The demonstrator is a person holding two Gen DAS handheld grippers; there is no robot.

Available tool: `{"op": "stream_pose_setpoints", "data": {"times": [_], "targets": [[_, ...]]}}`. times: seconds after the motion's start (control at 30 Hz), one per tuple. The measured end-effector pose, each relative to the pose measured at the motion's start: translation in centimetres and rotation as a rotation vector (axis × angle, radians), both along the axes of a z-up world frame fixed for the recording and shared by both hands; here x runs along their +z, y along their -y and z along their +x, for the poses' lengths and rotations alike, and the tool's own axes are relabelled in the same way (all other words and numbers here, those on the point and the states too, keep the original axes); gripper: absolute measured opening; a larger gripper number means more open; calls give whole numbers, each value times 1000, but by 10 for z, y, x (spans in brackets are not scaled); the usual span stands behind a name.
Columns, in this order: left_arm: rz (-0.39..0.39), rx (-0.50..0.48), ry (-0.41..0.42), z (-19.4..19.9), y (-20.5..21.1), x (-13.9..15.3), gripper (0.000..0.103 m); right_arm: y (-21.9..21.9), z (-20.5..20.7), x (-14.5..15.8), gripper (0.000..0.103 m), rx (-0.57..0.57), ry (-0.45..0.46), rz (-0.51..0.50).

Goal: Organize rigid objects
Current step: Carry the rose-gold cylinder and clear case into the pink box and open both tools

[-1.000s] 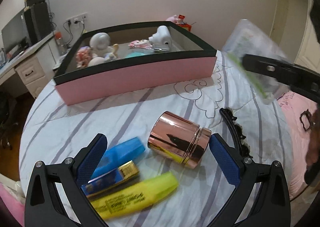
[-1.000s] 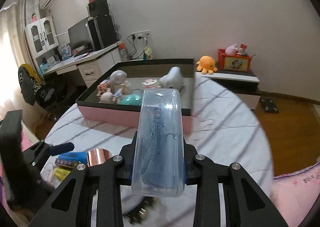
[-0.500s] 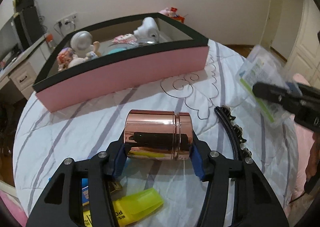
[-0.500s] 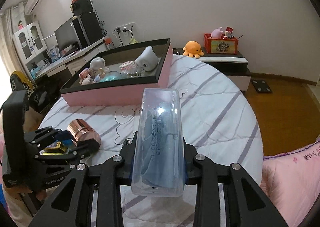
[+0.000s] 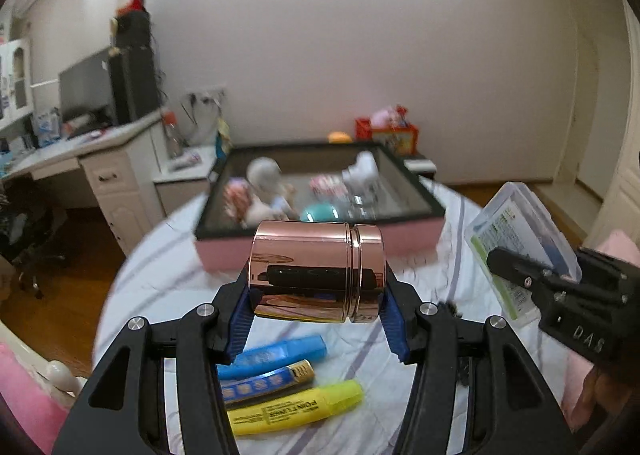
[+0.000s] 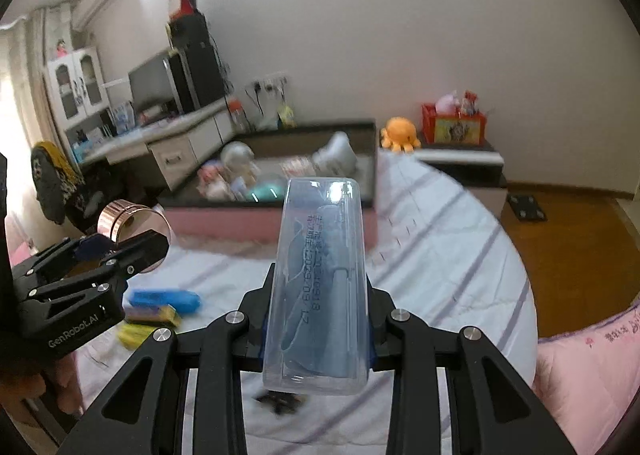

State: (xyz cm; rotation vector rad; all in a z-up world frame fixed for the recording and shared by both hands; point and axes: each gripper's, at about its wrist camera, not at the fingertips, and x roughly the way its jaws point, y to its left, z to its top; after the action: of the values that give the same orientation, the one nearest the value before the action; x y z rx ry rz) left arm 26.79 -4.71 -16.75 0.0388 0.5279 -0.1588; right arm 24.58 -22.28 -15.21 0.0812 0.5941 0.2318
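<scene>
- Right now the left gripper is clamped on a rose-gold tin, which lies sideways between the blue pads, one pad on its base and one on its lid, lifted clear of the bed.
- Meanwhile the right gripper is closed on a clear plastic case, held lengthwise and pointing forward, also off the bed.
- Ahead of both sits the pink box with dark rims, already holding several small toys; it looks like the place both items should go.
- Judging from this, the step in hand is the carry to the box. Bring each item over the near rim high enough to clear it, then lower before letting go.
- The tin is smooth and round, so it may slip or roll; set it down in a free patch, ideally against a wall of the box, and open slowly.
- Keep the two grippers apart on the way in, and place one item at a time, since the free space inside appears limited.
- Left behind on the bed are a blue marker, a yellow highlighter and a small blue-and-gold tube between them; these seem to be next.
</scene>
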Motion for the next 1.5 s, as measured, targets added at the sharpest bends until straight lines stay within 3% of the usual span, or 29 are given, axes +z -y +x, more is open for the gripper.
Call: {"op": "stream_pose_setpoints", "data": {"times": [0.33,0.8,1.03,1.23,1.5], "targets": [[-34,74,180,-49,-25,52,55,-40,-38,56,33,55,166,7],[-19,92,194,-58,-42,63,55,-60,-36,70,33,92,206,-33],[-13,90,163,-20,-41,57,55,-62,-19,65,33,87,190,-37],[14,60,113,40,-34,53,55,-55,29,64,33,72,163,-65],[53,-38,-81,143,-7,16,55,-43,116,33,33,57,17,-116]]}}
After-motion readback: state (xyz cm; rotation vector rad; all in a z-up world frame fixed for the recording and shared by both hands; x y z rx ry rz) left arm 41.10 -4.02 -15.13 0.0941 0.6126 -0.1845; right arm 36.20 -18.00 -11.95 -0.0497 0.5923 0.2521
